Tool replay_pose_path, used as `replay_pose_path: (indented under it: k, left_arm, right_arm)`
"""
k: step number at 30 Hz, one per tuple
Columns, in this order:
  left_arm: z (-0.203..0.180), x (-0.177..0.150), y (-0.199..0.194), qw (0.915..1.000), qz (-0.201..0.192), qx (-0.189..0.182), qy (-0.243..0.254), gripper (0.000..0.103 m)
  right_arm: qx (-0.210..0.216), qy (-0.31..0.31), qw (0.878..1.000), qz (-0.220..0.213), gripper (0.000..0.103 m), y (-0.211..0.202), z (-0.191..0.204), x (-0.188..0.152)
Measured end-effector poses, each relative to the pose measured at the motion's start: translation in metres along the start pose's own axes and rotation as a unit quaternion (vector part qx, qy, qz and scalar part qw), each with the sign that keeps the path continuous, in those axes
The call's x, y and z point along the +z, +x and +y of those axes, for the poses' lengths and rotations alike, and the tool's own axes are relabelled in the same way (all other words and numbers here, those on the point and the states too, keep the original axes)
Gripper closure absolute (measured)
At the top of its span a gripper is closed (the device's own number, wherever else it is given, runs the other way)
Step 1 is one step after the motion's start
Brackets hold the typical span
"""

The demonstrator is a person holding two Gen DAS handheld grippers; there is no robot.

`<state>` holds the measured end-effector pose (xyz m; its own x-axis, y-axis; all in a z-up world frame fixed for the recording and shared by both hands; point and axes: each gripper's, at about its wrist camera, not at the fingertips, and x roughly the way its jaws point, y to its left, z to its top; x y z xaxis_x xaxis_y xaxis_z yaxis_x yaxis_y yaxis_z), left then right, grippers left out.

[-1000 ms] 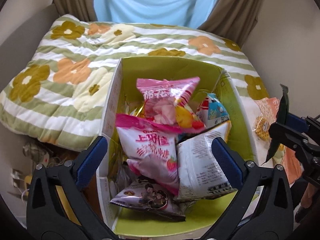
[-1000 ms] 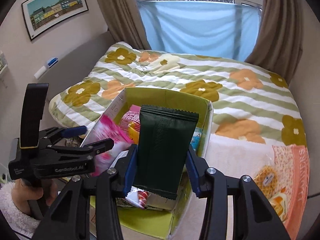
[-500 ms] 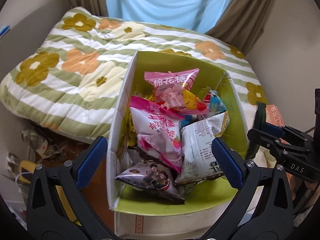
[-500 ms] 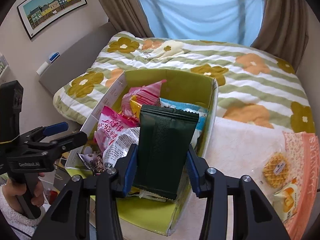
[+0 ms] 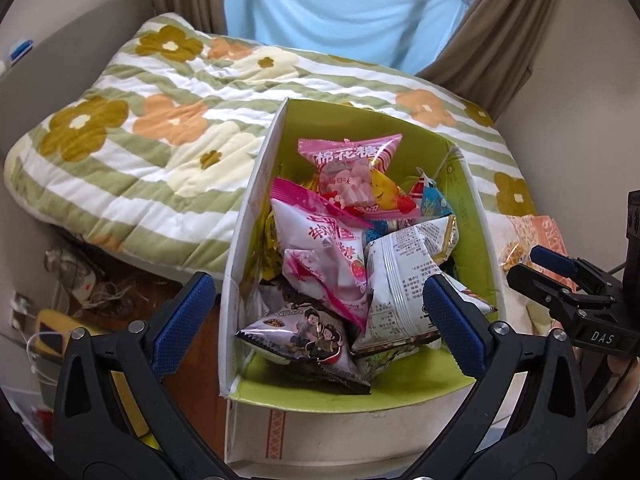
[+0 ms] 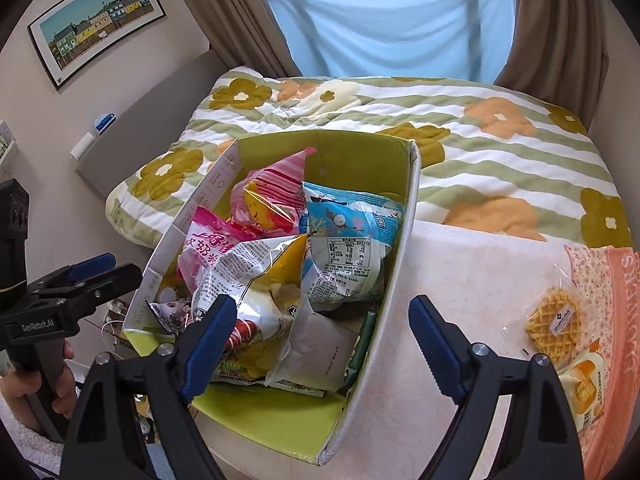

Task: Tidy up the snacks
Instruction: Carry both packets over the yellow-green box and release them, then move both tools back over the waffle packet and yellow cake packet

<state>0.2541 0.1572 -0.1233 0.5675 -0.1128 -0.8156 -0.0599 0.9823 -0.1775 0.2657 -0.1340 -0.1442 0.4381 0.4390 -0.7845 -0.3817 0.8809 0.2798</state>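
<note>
A cardboard box with a green inside (image 5: pixel 472 216) (image 6: pixel 400 248) holds several snack bags: pink ones (image 5: pixel 320 264), a white one (image 5: pixel 404 284) and a blue one (image 6: pixel 352 216). The dark green packet (image 6: pixel 360 344) lies in the box against its right wall, mostly hidden. My left gripper (image 5: pixel 316 316) is open and empty above the box's near end. My right gripper (image 6: pixel 320 340) is open and empty over the box's near right corner. A waffle packet (image 6: pixel 554 324) and a yellow cake packet (image 6: pixel 584 388) lie on the table to the right.
The box stands on a pale table (image 6: pixel 472 288) next to a bed with a flowered quilt (image 5: pixel 160 128). An orange cloth (image 6: pixel 616 300) lies at the table's right. Cables and clutter (image 5: pixel 80 292) lie on the floor to the left.
My right gripper opened and let go of the dark green packet, which dropped into the box. My left gripper drew back from the box, still open.
</note>
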Motion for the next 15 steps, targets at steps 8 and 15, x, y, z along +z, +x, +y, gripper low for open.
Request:
replay_pose_path:
  k: [8,15]
  left_arm:
    - [-0.01,0.006,-0.002,0.9992,-0.002,-0.013,0.037,0.0]
    - [-0.049,0.013,0.0,0.9917,-0.017,-0.05,0.117,0.0]
  right_arm:
    - [-0.024,0.015,0.999,-0.015,0.018,-0.017,0.002,-0.008]
    - [-0.064,0.058,0.995,-0.043,0.018,-0.044,-0.012,-0.021]
